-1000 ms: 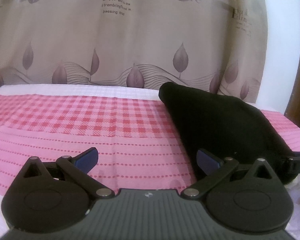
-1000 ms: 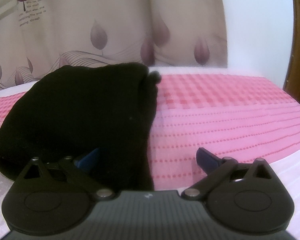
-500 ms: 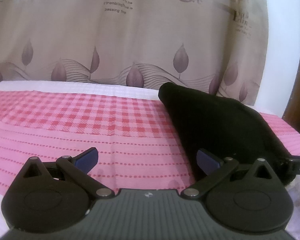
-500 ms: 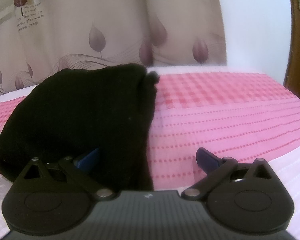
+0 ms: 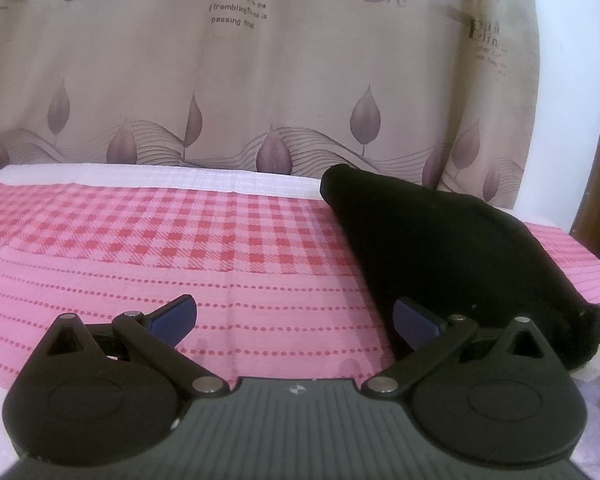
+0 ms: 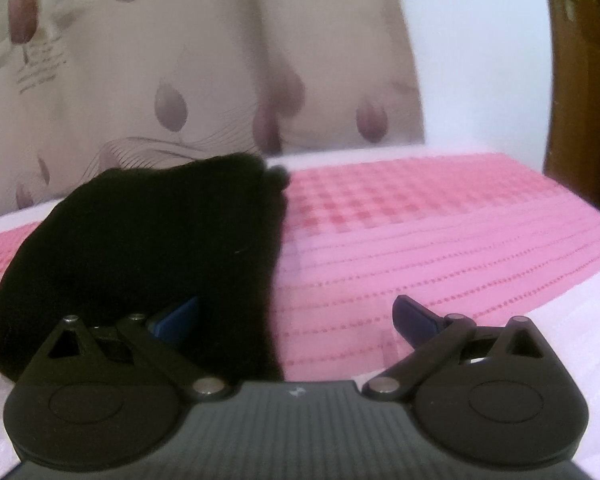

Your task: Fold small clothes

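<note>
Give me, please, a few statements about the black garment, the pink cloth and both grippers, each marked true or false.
1. The left gripper is open and holds nothing. True.
2. The black garment lies on a pink cloth. True.
3. The right gripper is shut on the garment. False: it is open, and no cloth is pinched between its fingers.
4. The garment is white. False: it is black.
5. A leaf-patterned curtain hangs behind the bed. True.
</note>
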Tool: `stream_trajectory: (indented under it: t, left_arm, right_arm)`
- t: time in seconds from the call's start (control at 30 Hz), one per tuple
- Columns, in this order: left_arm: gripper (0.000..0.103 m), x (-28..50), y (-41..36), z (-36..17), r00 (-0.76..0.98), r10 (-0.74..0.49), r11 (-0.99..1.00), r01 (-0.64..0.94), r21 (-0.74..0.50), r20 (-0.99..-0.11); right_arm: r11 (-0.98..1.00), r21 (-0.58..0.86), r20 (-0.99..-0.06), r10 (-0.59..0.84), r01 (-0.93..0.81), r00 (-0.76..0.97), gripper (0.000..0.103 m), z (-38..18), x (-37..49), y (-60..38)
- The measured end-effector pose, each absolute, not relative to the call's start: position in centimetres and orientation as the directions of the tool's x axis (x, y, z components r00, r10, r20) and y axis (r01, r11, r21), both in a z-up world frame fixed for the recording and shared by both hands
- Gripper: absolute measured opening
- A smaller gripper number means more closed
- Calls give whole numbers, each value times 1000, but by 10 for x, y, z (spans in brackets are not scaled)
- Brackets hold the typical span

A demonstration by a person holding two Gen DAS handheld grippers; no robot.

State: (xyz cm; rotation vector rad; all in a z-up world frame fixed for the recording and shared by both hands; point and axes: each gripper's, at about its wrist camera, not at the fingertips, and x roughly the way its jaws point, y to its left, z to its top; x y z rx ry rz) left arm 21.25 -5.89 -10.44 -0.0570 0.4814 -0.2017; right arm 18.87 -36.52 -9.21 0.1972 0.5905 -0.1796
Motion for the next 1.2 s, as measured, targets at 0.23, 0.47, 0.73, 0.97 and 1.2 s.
stream_trajectory:
  t: [0.23,0.47,0.73,0.97,1.2]
  left_arm:
    - [103,213,-59,-105,866,-204,979,178,-101,-456]
    - [103,213,-59,-105,866,-204,979,178,-100,-456]
    - [103,212,-60,-106,869,-193,981,173,-86,-456]
    - [103,212,-62,-106,870,-172,985,159,-68,-462]
    - [103,223,-59,-107,841,-196,981,171,-96,-505]
  right_arm:
    - [961,104,-566,-153,254,810,103,-91,188,-364]
    - [964,66,-567,-177,259,804,103,-91,189,-359]
    - [962,51,-569,-193,268,800,103,-90,184,-354]
    - [971,80,-564,-141,224,814,103,-89,181,-355]
    - [974,212,-461,30,78,887,103,-80,165,-364]
